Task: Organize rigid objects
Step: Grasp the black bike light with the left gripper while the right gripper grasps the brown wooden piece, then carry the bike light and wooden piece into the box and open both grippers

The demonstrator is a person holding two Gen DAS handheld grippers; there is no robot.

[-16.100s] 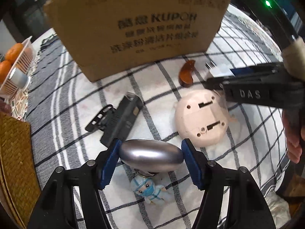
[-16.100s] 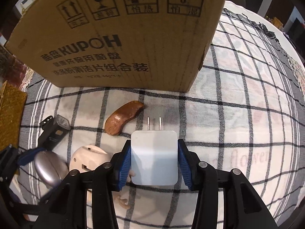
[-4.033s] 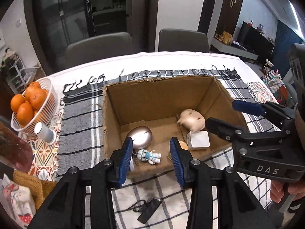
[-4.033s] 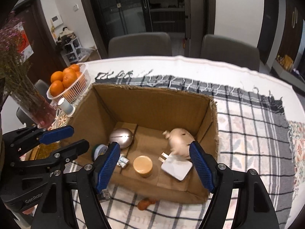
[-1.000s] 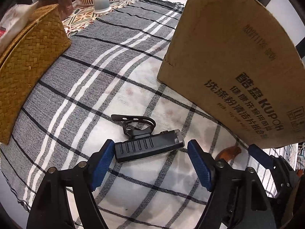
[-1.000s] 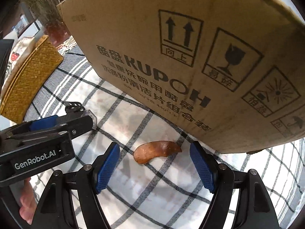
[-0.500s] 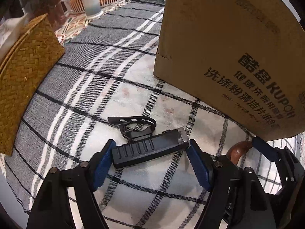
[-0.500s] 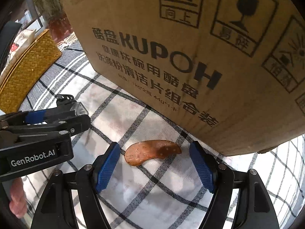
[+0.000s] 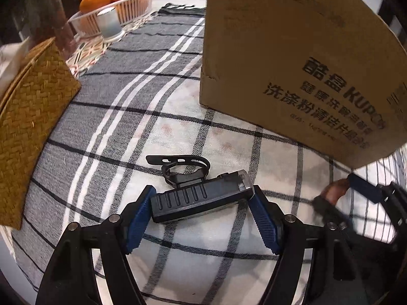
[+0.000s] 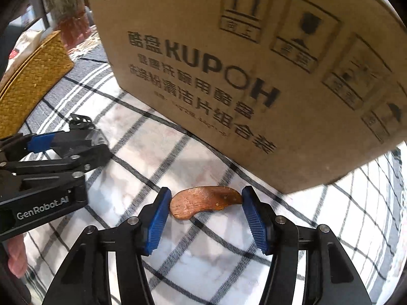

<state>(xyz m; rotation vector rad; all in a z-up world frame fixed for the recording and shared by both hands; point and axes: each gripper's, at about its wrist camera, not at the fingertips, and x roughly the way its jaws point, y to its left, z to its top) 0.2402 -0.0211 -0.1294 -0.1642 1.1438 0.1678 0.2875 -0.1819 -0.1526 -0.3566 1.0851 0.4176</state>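
Left gripper (image 9: 202, 214): jaws set at either end of a black bike light (image 9: 201, 199) that lies on the checked tablecloth (image 9: 178, 117). Both blue pads (image 9: 138, 225) meet the light's ends and clamp it lengthwise. The light's strap mount (a black loop) sticks out on the far side, toward the cardboard box (image 9: 292, 58). To the left stands a woven straw box (image 9: 28, 117); beyond it, at the table's far edge, a white basket of oranges (image 9: 112, 2) with a small white cup (image 9: 108, 24) just in front.

Right gripper (image 10: 204, 219): jaws have just been closing, with a curved brown wooden piece (image 10: 203, 200) between them. It lies flat on the cloth, just in front of the box's printed wall. The right pad sits at the piece's tip; whether it touches cannot be told. The left pad (image 10: 157, 219) stands a narrow gap clear, so the piece is not gripped. At the left edge of the right wrist view, the left gripper appears side-on over the bike light, with part of the person's hand (image 10: 16, 254) below it.
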